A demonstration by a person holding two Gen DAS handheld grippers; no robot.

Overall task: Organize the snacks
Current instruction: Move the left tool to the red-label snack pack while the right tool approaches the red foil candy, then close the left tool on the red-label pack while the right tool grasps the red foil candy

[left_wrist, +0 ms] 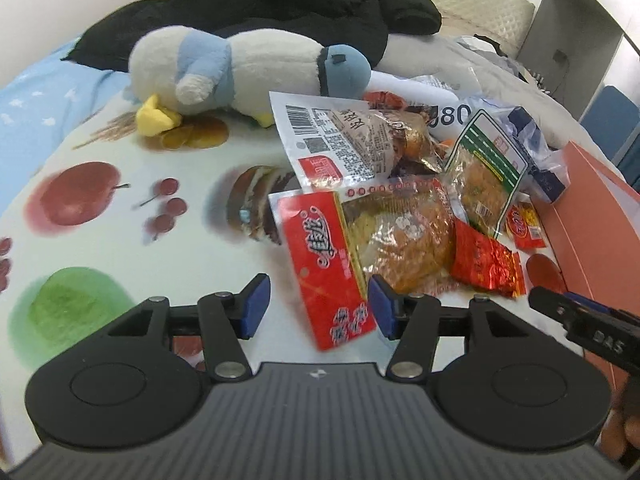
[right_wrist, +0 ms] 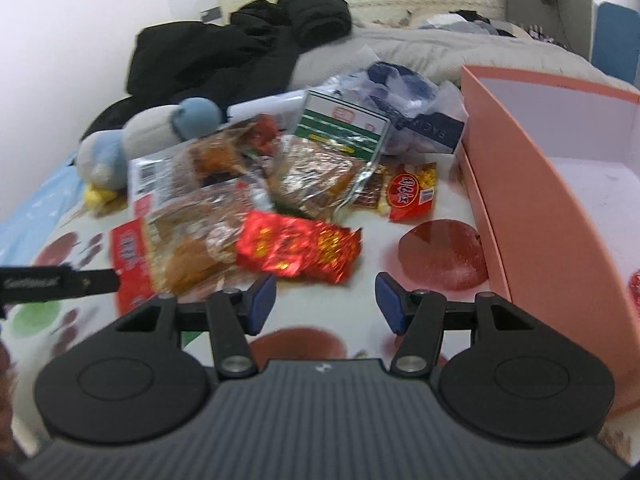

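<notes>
A heap of snack packets lies on a fruit-print sheet. My left gripper (left_wrist: 319, 307) is open, with the red end of a big pastry packet (left_wrist: 360, 252) between its fingers, not pinched. My right gripper (right_wrist: 326, 303) is open and empty, just short of a shiny red foil packet (right_wrist: 298, 246), also in the left wrist view (left_wrist: 486, 260). Behind it lie a green-topped packet (right_wrist: 324, 164) and a small red candy packet (right_wrist: 412, 192). An open pink box (right_wrist: 532, 200) stands to the right with a red item (right_wrist: 635, 285) inside at the frame edge.
A white and blue plush penguin (left_wrist: 248, 68) lies behind the heap, with black clothing (left_wrist: 280, 4) and a grey quilt (right_wrist: 440, 52) further back. A crumpled plastic bag with a dark blue box (right_wrist: 408, 108) sits next to the pink box. The right gripper's tip (left_wrist: 580, 320) shows in the left wrist view.
</notes>
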